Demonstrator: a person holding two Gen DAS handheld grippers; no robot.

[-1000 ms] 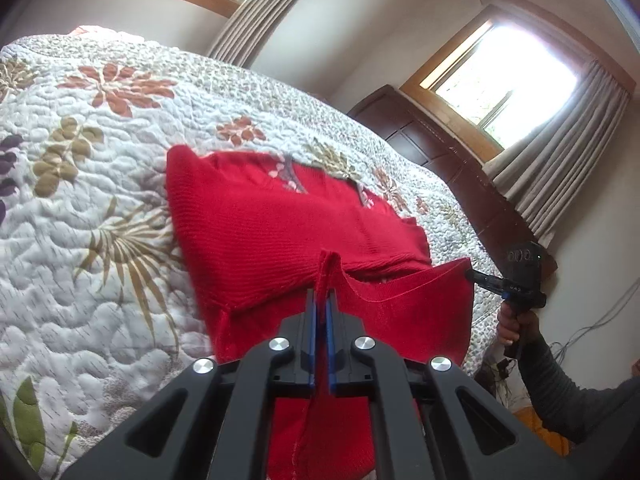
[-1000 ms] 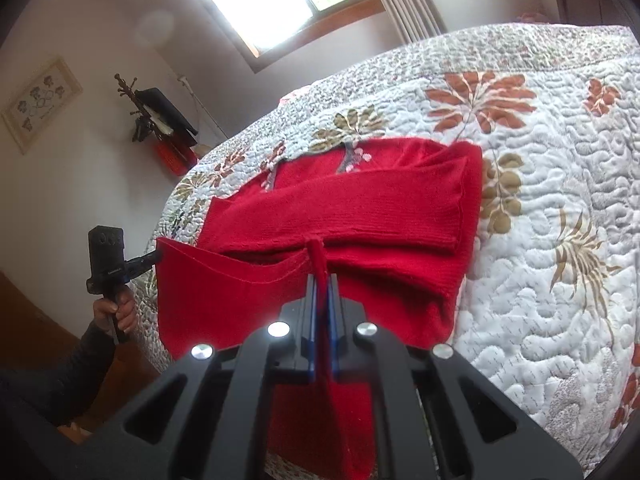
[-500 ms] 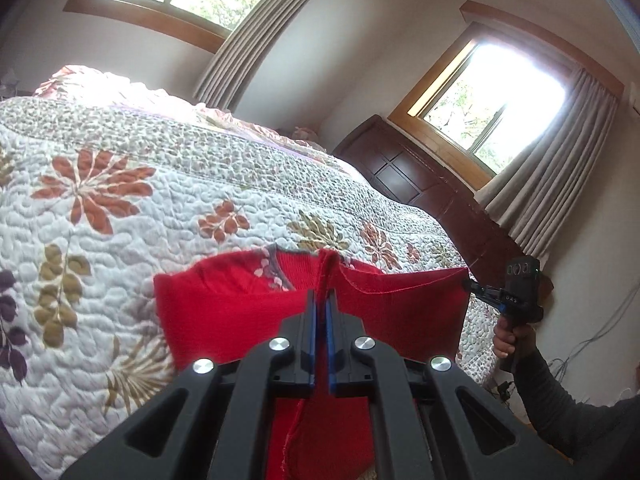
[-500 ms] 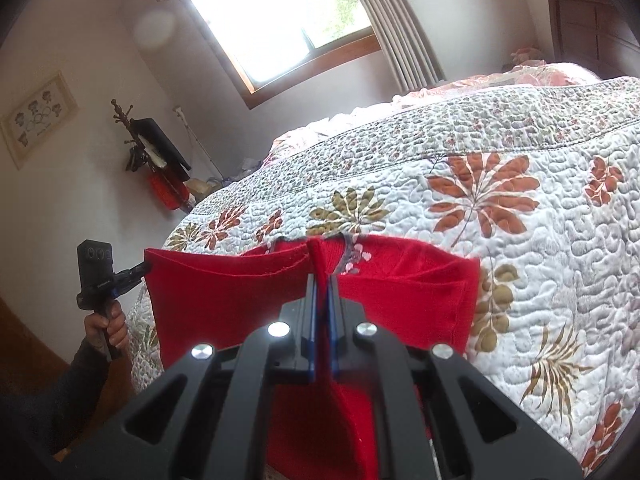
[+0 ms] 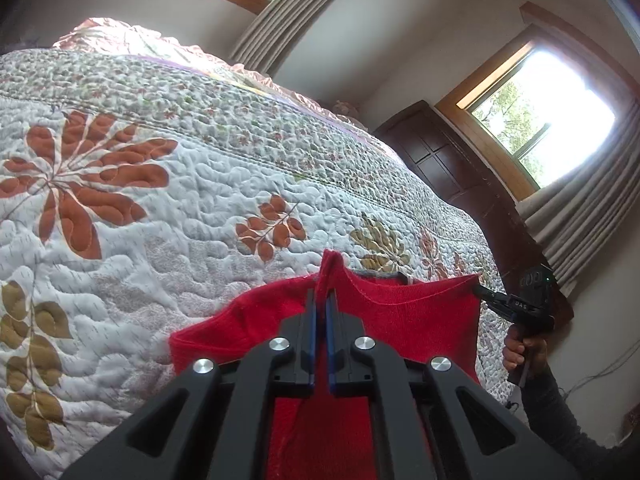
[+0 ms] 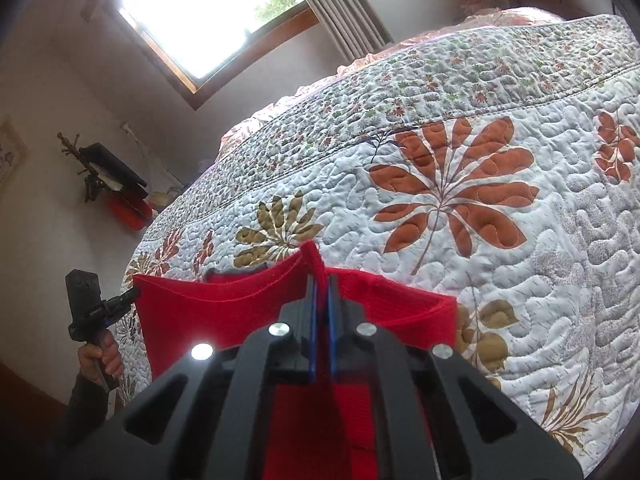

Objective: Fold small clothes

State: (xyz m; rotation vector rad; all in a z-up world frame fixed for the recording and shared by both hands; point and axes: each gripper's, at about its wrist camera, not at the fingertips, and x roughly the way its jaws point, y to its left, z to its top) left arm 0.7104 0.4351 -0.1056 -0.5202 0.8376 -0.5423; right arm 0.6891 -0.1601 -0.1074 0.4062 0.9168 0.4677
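My left gripper [image 5: 320,300] is pinched tight on a tuck of the red garment's [image 5: 420,320] hem, the blue pads nearly together with a little peak of knit poking up between them, and my right gripper [image 6: 321,286] has the same narrow bite on the hem's other end. In the left view I can see the right gripper off to the side, clamped at the far corner, with my hand [image 5: 520,354] on its handle, and the right view mirrors this. Between the two grips the hemmed edge hangs in a shallow sag, held up above the rest of the garment, which lies on the floral quilt [image 5: 160,220] near the bed's close edge; a strip of grey neckline trim [image 5: 384,276] peeks just beyond the raised edge. I judge that I am mid-fold, carrying the bottom hem toward the neckline. To do it well, I want both grips level and slightly apart so the sag flattens, then to travel forward together and lower the hem squarely onto the collar edge, corners matched to the shoulders beneath. I should let go only once the cloth rests flat, or the soft knit may slump back and skew the fold. How the layers lie under the raised panel is hidden from me.
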